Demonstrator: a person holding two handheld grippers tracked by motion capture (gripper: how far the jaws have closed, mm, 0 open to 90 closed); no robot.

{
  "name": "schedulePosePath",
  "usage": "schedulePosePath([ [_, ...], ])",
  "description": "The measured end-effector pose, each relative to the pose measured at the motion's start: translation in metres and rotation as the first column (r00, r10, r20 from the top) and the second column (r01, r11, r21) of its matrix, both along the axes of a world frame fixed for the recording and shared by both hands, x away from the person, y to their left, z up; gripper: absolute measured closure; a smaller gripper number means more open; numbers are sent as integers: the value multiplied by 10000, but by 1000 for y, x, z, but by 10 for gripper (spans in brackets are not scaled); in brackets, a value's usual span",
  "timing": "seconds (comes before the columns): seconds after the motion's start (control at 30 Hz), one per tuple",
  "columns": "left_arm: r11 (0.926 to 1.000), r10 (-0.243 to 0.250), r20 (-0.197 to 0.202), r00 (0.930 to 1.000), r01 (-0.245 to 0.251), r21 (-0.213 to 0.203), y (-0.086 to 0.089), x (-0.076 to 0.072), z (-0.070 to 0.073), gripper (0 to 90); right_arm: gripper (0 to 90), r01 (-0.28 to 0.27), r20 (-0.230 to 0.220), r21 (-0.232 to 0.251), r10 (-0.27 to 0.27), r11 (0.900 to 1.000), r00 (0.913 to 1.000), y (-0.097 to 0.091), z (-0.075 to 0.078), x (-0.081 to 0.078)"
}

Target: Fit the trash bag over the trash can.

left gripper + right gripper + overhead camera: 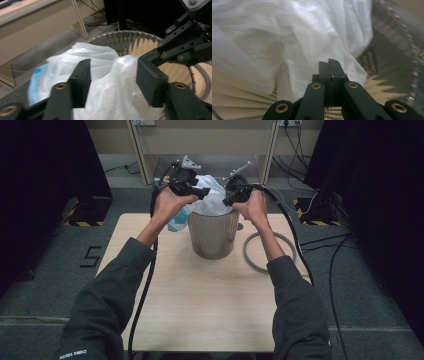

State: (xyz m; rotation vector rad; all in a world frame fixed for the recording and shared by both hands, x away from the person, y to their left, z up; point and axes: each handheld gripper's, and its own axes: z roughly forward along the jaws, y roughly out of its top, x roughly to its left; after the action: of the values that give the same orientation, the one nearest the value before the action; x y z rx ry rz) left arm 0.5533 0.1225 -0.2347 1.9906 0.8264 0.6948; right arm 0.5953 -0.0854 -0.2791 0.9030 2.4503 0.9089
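Note:
A white plastic bag bulges out of a grey ribbed bin at the back of the wooden table. My left gripper hovers at the bag's left top, jaws open, and the bag lies between and beyond them without the pads pressing it. My right gripper is at the bag's right edge over the bin's rim. Its jaws are pressed together, and a thin fold of the bag seems pinched at the tips. The bin's ribbed inner wall shows beside them.
A grey ring lies flat on the table right of the bin. A blue patch of the bag hangs outside the bin's left side. Cables trail from both grippers. Shelving and dark curtains stand beyond the table.

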Motion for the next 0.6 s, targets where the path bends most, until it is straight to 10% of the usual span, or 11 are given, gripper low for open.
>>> schedulePosePath([
  [0.17, 9983, 496, -747, 9960, -517, -264, 25, -2, 4, 284, 900, 147, 225, -107, -145, 9998, 9996, -8, 3, 1],
  [0.43, 9835, 1507, -2308, 9613, -1694, -630, 55, 24, -34, 209, 832, 289, 274, -162, -285, 9995, 9992, -8, 3, 2],
  [0.6, 9843, 1423, -2195, 9652, -1614, -720, 53, 35, -43, 274, 663, 443, 343, 392, -457, 9982, 9984, -11, 9, 1],
])
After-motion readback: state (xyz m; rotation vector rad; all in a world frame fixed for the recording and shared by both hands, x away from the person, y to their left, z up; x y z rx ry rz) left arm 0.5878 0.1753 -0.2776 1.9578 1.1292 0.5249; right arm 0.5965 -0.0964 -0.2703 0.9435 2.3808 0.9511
